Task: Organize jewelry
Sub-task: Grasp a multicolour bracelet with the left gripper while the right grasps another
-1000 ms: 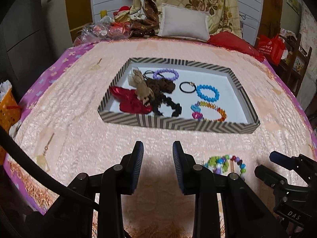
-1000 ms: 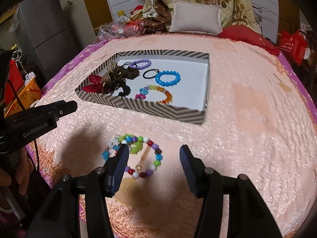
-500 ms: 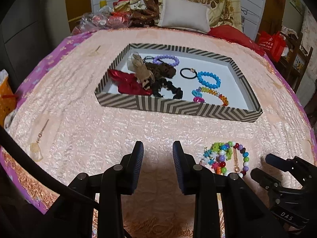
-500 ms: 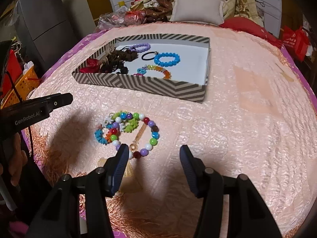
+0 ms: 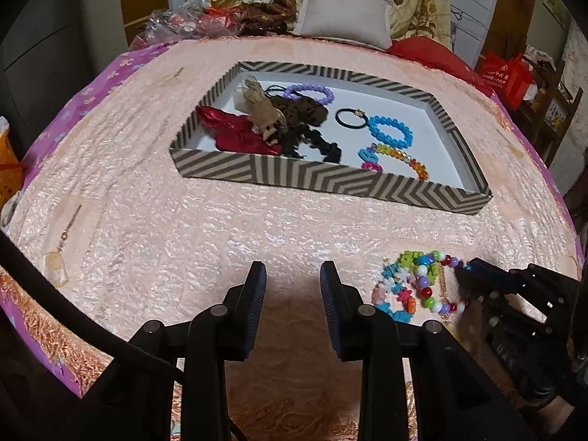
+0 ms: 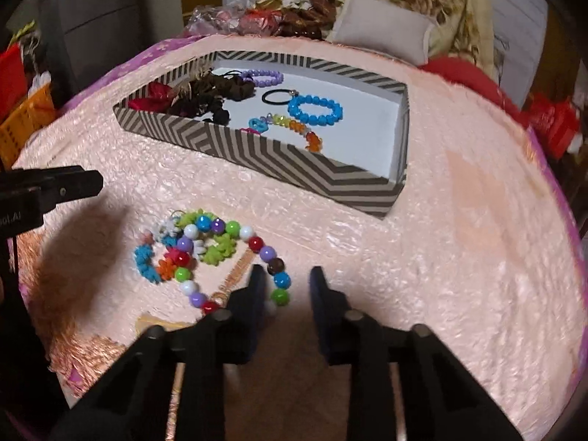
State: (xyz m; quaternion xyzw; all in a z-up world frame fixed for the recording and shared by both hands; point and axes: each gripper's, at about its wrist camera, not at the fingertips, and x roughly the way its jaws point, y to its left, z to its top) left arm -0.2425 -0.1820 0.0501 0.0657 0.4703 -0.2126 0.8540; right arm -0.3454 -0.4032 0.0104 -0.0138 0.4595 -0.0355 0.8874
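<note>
A chevron-striped box on the pink bedspread holds a blue bead bracelet, a purple one, a rainbow one, a black hair tie and dark and red scrunchies. A pile of multicoloured bead bracelets lies on the spread in front of the box. My right gripper is open, its jaws straddling the near-right beads of the big multicoloured bracelet. My left gripper is open and empty, left of the pile.
A gold pendant chain lies at the bed's left edge. Pillows and bags of clutter line the far edge. An orange basket stands off the left side.
My right gripper has moved forward and down onto the bracelet pile and its jaws have narrowed around the near beads. The left gripper has pulled back slightly and stayed open.
</note>
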